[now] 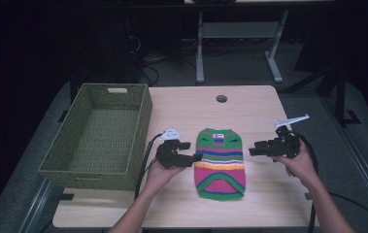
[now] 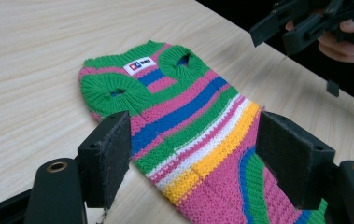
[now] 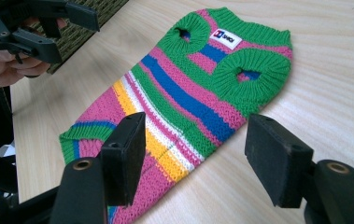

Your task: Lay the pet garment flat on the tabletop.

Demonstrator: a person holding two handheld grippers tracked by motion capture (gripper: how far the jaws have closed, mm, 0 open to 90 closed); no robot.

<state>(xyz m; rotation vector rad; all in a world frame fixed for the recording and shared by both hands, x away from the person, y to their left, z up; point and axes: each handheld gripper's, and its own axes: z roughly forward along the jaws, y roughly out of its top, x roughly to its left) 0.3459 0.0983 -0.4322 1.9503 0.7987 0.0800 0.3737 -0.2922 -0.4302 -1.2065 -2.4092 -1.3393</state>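
Item: one small knitted striped sweater (image 1: 220,162), laid flat on the wooden table (image 1: 259,204) between the two grippers, neck end toward the far edge. Bands of green, pink, blue, white and yellow are seen; two green-ribbed leg openings are counted near the neck. One white sewn label (image 2: 139,65) is fixed below the collar, printed with a red-and-blue mark followed by dark letters; the letters are too small to be read.

Container: one green woven basket (image 1: 138,131), rectangular, with a cut-out handle in its far wall, set at the left of the table, well apart from the sweater. Nothing is seen inside it.

Grippers: two, one held in each hand. The left gripper (image 1: 193,151) is held just beside the sweater's left edge; its jaws are spread wide and nothing is clasped. The right gripper (image 1: 253,150) is held near the sweater's right edge; its jaws are likewise spread wide and free of the fabric.

One round hole (image 1: 221,98) is cut in the tabletop near the far edge.
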